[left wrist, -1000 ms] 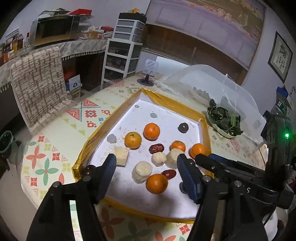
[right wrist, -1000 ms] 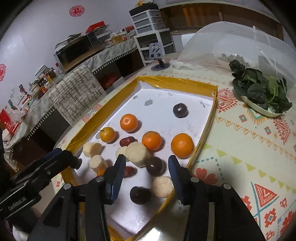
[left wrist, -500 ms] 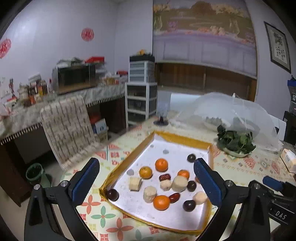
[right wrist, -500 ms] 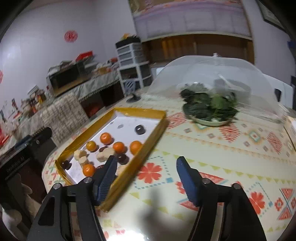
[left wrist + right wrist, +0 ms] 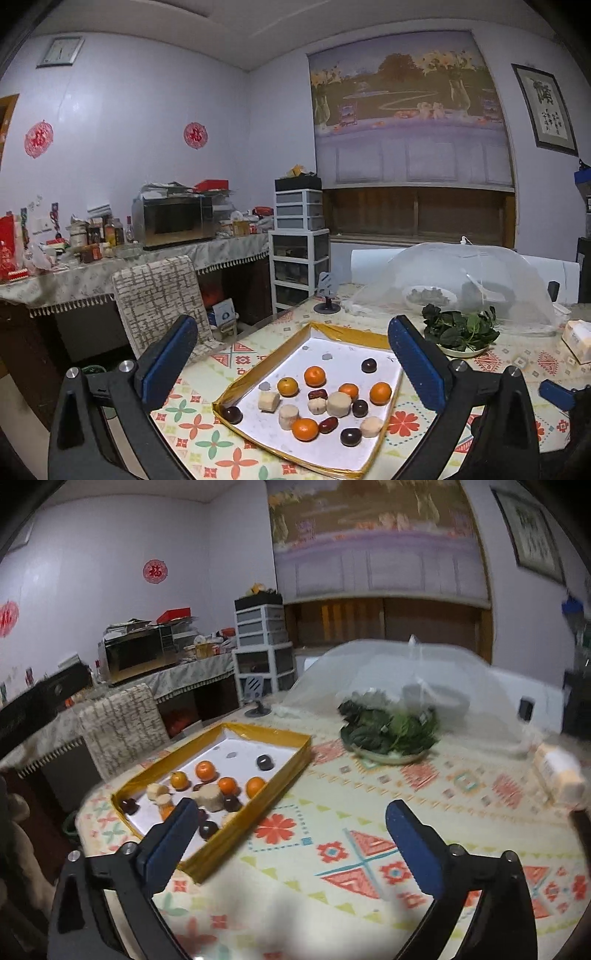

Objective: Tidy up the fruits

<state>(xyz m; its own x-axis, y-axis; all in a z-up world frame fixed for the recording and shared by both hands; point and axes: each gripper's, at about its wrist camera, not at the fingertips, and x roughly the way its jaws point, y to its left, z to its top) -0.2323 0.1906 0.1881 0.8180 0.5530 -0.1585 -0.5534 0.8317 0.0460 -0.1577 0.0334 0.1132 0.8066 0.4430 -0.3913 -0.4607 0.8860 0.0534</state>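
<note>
Patterned tablecloth under a gold-rimmed tray holding oranges, dark fruits and pale chunks. Behind: mesh food cover, plate of greens, microwave on cluttered counter, plastic drawers. Left gripper spread wide and empty; right gripper just opened wide, nothing between its jaws, beside the tray.

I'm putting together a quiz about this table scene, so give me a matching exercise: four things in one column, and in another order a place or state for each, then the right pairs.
Things:
1. Lone dark round fruit
2. Plate of dark green leafy vegetables
3. Small white dish of pale food
4. Left claw

Places or states:
A. Under the white mesh food cover
B. Open wide, holding nothing
C. On the patterned tablecloth, just outside the cover
D. Apart from the others, toward the far end of the gold-edged white tray

Pairs: 1-D, 2-C, 3-A, 4-B
</note>
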